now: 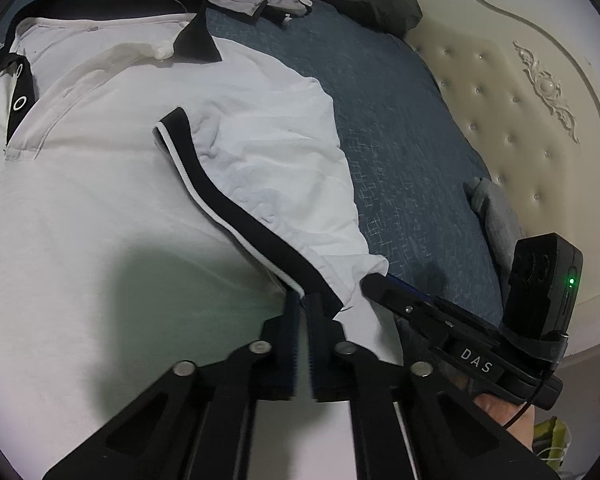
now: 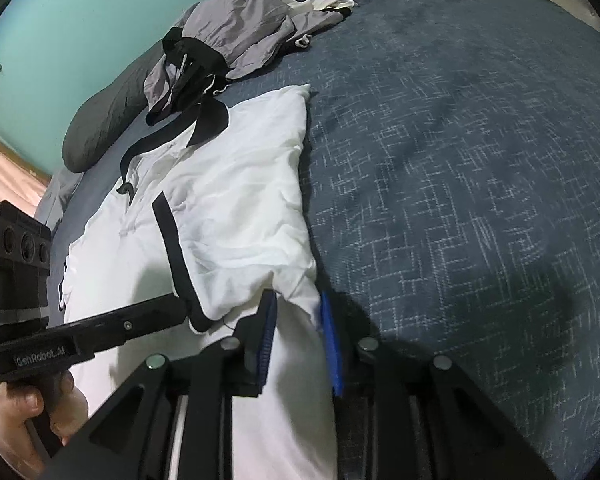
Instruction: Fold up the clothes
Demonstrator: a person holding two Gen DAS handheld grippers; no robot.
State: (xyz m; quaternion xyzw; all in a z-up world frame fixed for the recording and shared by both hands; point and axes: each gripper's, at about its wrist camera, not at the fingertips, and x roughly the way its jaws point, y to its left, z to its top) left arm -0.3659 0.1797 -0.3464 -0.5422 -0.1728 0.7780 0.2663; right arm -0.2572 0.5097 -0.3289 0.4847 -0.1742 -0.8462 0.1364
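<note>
Left tongs [image 1: 303,312] clamp the white polo shirt's [image 1: 100,200] black-trimmed sleeve [image 1: 268,184]; right tongs [image 2: 296,320] pinch its side fold on the bed [image 2: 460,160].

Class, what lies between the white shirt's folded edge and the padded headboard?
Only bare blue bedspread separates the white shirt from the headboard, seen in the left wrist view.

Blue bedspread [image 2: 460,160], cream tufted headboard [image 1: 500,100], teal wall [image 2: 80,20].
</note>
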